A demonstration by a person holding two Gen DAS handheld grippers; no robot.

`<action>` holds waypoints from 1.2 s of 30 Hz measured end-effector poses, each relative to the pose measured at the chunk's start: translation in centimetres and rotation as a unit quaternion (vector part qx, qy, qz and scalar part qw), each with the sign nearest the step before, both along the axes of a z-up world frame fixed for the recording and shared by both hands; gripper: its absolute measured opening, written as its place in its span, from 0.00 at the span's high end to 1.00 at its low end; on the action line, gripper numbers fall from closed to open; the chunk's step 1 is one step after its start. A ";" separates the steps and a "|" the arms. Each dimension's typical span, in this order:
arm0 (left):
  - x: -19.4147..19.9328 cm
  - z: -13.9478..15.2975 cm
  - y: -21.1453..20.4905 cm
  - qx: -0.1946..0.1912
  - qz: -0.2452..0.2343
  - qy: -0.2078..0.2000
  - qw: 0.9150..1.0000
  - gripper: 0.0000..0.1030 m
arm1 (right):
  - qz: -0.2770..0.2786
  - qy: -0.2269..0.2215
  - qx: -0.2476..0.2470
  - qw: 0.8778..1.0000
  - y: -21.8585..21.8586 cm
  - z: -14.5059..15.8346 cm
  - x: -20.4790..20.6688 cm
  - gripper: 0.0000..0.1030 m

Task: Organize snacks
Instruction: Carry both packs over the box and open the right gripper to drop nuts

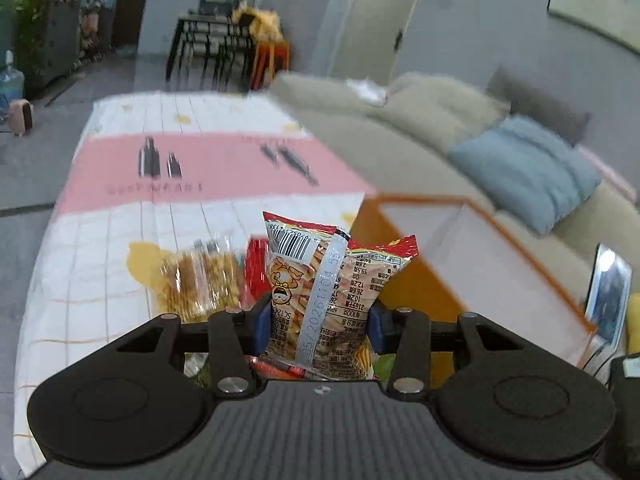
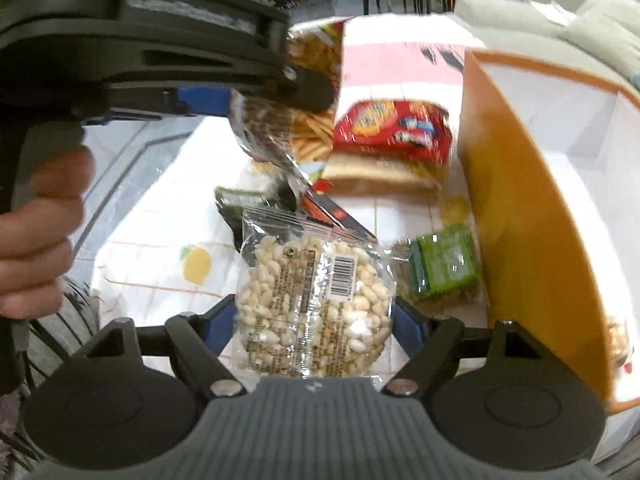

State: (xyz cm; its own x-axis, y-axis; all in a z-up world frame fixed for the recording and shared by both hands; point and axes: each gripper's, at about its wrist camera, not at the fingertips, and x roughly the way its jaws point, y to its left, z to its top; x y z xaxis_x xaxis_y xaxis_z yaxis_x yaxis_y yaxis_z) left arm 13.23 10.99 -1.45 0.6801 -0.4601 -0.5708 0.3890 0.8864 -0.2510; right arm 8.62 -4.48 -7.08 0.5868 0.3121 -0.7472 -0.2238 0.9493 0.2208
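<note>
clearly both tools pinch a snack, probably to carry it into the orange-walled box with white inside (image 2: 520, 208) beside the pile: the left gripper (image 1: 318, 322) squeezes the red foil bag of fried sticks (image 1: 328, 280), lifted above the tablecloth. the right gripper (image 2: 314, 322) clamps the clear packet of white puffed kernels (image 2: 312, 304) by its sides, so it hangs flat.

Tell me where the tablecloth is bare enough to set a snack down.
Bare patches: the pink band of the tablecloth beyond the snacks, and the white checked area by the printed lemon, left of the clear packet of pale puffed grains. Crowded: beside the orange-and-white box, where the red snack bag and green packet sit.
</note>
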 end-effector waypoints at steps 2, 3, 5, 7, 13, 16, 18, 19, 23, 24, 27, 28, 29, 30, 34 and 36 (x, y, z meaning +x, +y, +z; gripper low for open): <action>-0.5 1.5 0.5 -0.016 0.017 -0.019 1.000 0.50 | 0.000 -0.022 0.000 1.000 -0.1 1.1 -0.5 0.25; -1.0 2.5 0.7 -0.022 0.024 -0.033 0.999 0.50 | 0.000 -0.033 0.003 0.999 -0.2 1.5 -0.8 0.25; -1.5 4.3 1.0 -0.043 0.041 -0.057 0.997 0.50 | -0.001 -0.052 0.014 0.999 -0.5 2.6 -1.1 0.25; -2.1 5.8 1.3 -0.071 0.050 -0.073 0.994 0.50 | 0.002 -0.073 0.029 0.997 -0.9 3.7 -1.4 0.25; -4.0 8.8 -0.2 -0.068 0.067 -0.125 0.988 0.50 | -0.025 -0.163 0.025 0.986 -3.8 8.2 -2.5 0.25; -3.8 9.3 -1.8 -0.081 0.025 -0.133 0.987 0.50 | -0.071 -0.197 0.041 0.977 -7.3 9.5 -2.8 0.25; -3.2 9.6 -3.2 -0.076 0.013 -0.125 0.989 0.50 | -0.099 -0.196 0.040 0.975 -9.8 9.6 -3.0 0.25; -3.0 9.5 -4.0 -0.075 0.007 -0.120 0.990 0.50 | -0.111 -0.194 0.034 0.974 -11.0 9.5 -3.0 0.25; -2.2 8.8 -6.8 -0.090 -0.028 -0.092 0.991 0.50 | -0.121 -0.171 -0.001 0.978 -14.8 8.8 -3.1 0.25; -2.4 8.6 -7.2 -0.092 -0.039 -0.082 0.992 0.50 | -0.124 -0.163 -0.004 0.979 -15.6 8.5 -2.9 0.25; -3.0 7.9 -9.2 -0.080 -0.072 -0.060 0.992 0.50 | -0.133 -0.139 -0.018 0.981 -17.7 8.1 -2.4 0.25; -2.9 7.6 -9.8 -0.074 -0.079 -0.057 0.992 0.50 | -0.134 -0.133 -0.030 0.982 -18.1 7.8 -2.3 0.25; -3.1 7.5 -10.1 -0.070 -0.085 -0.054 0.992 0.50 | -0.133 -0.126 -0.043 0.982 -18.4 7.5 -2.1 0.25; -3.1 7.3 -10.6 -0.066 -0.091 -0.049 0.992 0.50 | -0.129 -0.119 -0.055 0.983 -18.6 7.2 -2.0 0.25; -2.8 6.1 -11.7 -0.054 -0.101 -0.031 0.993 0.50 | -0.129 -0.040 -0.104 0.985 -19.5 4.9 -1.0 0.25; -2.6 5.5 -11.9 -0.047 -0.099 -0.018 0.994 0.50 | -0.145 -0.010 -0.107 0.983 -20.6 4.0 -0.8 0.25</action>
State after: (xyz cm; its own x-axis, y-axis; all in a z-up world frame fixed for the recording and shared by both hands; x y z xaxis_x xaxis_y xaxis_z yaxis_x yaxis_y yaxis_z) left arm 10.65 -0.94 4.05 0.5897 -0.6378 -0.4956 0.5639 0.7644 -0.3128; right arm 7.85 -25.03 -3.06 0.6424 -0.0348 -0.7656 0.0620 0.9981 0.0066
